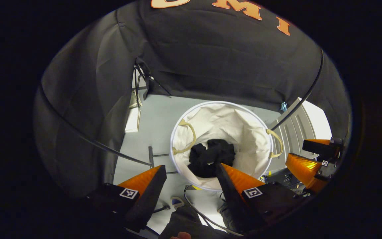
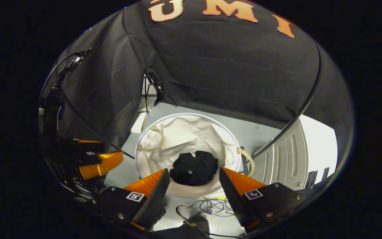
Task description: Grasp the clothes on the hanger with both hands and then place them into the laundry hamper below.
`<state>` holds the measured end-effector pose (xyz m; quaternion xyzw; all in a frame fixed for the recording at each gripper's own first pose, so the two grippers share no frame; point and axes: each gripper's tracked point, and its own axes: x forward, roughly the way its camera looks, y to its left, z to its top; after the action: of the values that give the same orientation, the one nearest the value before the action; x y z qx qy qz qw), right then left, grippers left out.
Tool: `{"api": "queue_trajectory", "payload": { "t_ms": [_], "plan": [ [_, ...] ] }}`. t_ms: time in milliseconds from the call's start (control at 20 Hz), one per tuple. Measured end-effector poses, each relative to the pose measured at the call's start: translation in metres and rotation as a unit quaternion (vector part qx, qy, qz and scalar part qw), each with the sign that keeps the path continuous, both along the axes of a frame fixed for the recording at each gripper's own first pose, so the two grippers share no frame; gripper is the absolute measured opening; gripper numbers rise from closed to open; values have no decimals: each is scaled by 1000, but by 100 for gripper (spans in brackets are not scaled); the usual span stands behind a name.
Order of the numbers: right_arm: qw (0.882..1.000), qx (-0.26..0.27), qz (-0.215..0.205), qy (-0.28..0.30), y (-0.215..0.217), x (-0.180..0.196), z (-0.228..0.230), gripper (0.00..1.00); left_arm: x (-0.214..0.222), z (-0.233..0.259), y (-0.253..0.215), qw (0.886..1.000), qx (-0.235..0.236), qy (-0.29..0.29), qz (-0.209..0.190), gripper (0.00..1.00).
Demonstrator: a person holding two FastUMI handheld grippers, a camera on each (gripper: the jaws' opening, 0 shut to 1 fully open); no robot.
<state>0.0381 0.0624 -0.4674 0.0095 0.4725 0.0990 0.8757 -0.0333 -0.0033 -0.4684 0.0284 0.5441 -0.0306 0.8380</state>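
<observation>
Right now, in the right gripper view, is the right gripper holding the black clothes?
No. The right gripper is open and empty, and the black clothes lie inside the laundry hamper.

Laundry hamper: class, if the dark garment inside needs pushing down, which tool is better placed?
Probably the right tool: the garment lies centred between its open fingers. The left tool sits off to one side of the hamper.

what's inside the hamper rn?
A crumpled black garment lies at the bottom of the white laundry hamper. Anything beneath it is hidden.
</observation>
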Motion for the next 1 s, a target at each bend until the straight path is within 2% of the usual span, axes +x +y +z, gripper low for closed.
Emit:
{"api": "queue_trajectory", "payload": {
  "t_ms": [500,750,1000],
  "plan": [
    [995,31,-11,-96,10,17,98,93,35,87,1,992,-16,-120,37,100],
    [983,37,-19,-181,2,31,184,93,44,153,8,980,-30,-184,66,100],
    [963,31,-18,-266,-9,42,275,92,67,225,25,962,-19,-265,64,99]
  ]
}}
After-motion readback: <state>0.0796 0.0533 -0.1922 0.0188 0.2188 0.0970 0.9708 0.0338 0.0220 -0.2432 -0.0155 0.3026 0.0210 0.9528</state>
